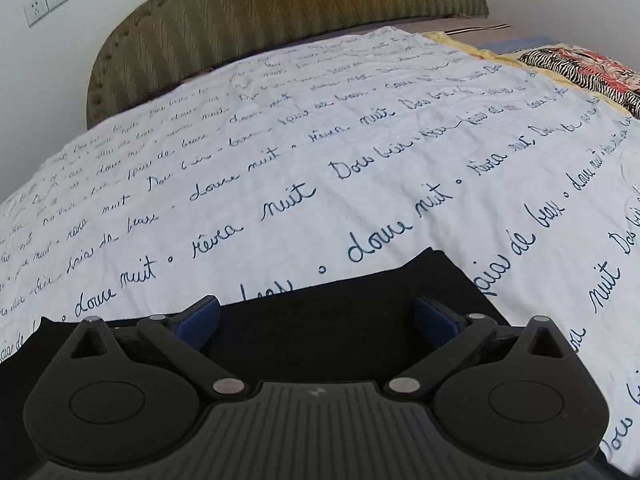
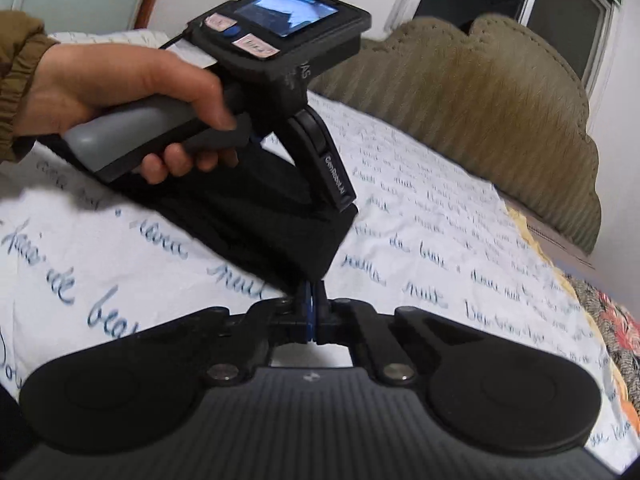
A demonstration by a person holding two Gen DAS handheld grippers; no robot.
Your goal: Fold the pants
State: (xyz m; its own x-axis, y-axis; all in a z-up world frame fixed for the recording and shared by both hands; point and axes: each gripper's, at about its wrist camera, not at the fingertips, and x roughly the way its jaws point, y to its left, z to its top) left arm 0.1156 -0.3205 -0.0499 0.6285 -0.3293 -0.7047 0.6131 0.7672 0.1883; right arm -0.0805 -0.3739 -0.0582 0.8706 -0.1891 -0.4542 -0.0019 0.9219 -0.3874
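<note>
Black pants [image 1: 344, 300], white bedspread [image 1: 320, 152] with blue script, olive headboard [image 1: 280, 20]

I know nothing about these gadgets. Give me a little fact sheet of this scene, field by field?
Place: a bed with a white sheet printed in blue script
Garment: black pants lying on the sheet
Left gripper: jaws wide open over the pants, gripping nothing
Right gripper: jaws shut at the pants' corner; whether cloth is pinched is unclear
Person: a hand holds the left gripper's handle
Backdrop: olive headboard
</note>
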